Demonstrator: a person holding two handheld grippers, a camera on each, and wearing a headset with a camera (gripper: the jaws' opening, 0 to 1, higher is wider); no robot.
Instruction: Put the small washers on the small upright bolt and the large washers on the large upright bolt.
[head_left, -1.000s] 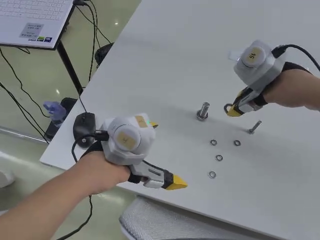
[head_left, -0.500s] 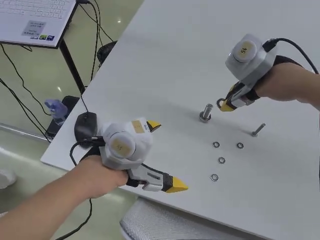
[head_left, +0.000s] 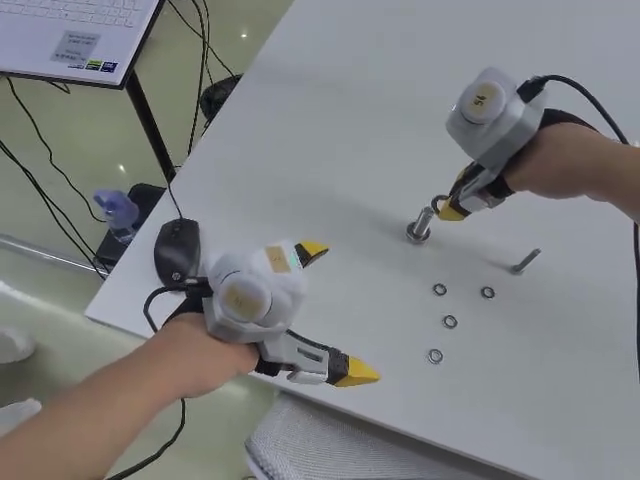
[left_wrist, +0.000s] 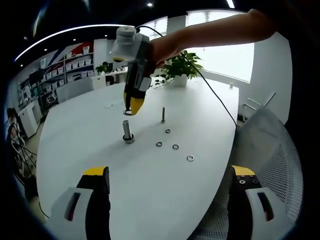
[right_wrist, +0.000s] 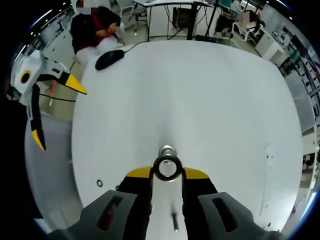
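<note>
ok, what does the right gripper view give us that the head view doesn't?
Right gripper view adds: a washer face-on in the right tongs, close by the top of the large bolt; a person past the far edge of the table.
Head view adds: the laptop, all four small washers lying together, a bottle on the floor.
Both: large bolt, mouse, the open left tongs, the white table.

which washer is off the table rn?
The large washer pinched in the right gripper, close to the large bolt. The four small washers lie flat on the table.
</note>
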